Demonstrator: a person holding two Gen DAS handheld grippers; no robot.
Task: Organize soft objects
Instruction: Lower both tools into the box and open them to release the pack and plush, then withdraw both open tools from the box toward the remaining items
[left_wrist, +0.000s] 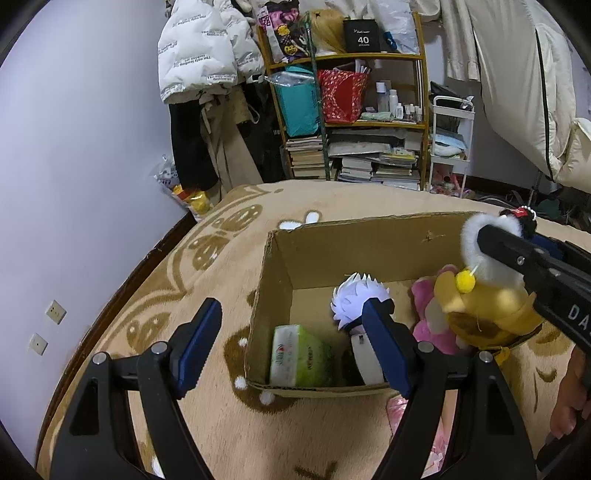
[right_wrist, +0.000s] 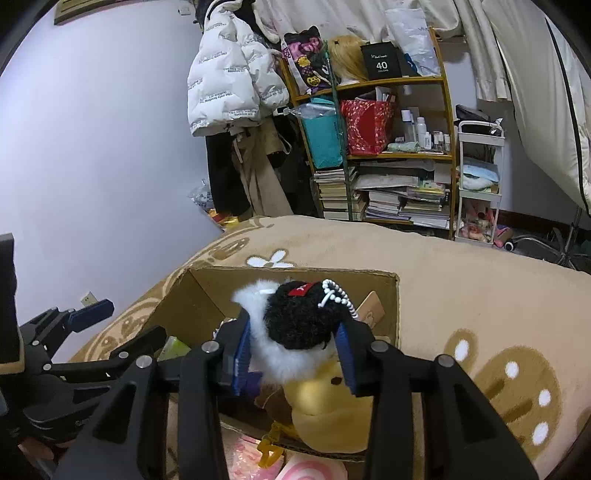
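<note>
An open cardboard box sits on a tan patterned blanket. Inside lie a white spiky-haired doll, a green and white tissue pack and a pink plush. My right gripper is shut on the head of a yellow plush doll with black hair and white fur. The doll hangs upright at the box's near right side. My left gripper is open and holds nothing, low over the box's front left corner. One of its fingers shows at the left.
The blanket covers a bed whose left edge runs along a pale wall. A pink item lies just in front of the box. Beyond the bed stand a crowded shelf, hanging coats and a white cart.
</note>
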